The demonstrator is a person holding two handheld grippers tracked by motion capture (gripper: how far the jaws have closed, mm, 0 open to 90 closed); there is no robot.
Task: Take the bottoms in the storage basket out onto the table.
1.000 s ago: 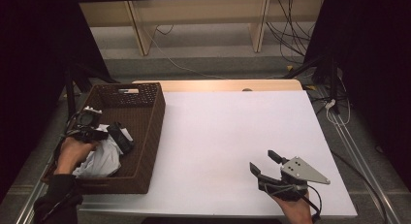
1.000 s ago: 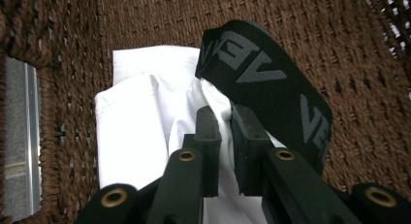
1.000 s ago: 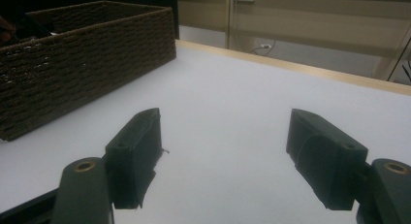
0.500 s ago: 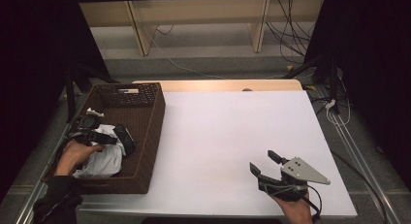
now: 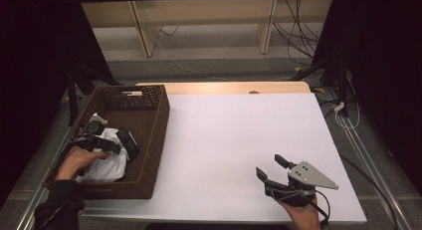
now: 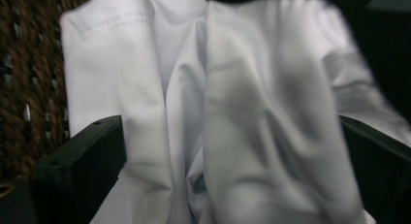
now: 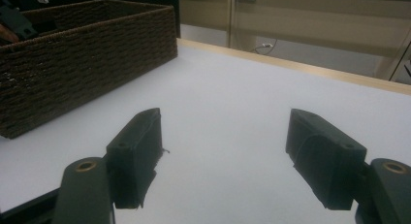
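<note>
Left tongs [image 6: 228, 151] in basket [image 5: 149, 140], jaws just opened, wide around white cloth [image 6: 232, 112]. Right tongs [image 5: 272, 168] open, empty, above surface [image 5: 239, 135].

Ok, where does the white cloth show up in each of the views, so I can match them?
High view: the white cloth lies crumpled in the near end of the wicker basket, lower left, under the left tongs.
Left gripper view: the cloth lies close up between the tongs' open jaws, which have just been opening.
Right gripper view: the cloth is not in it.
Shared landmark: the wicker basket, seen at upper left in the right gripper view.
</note>
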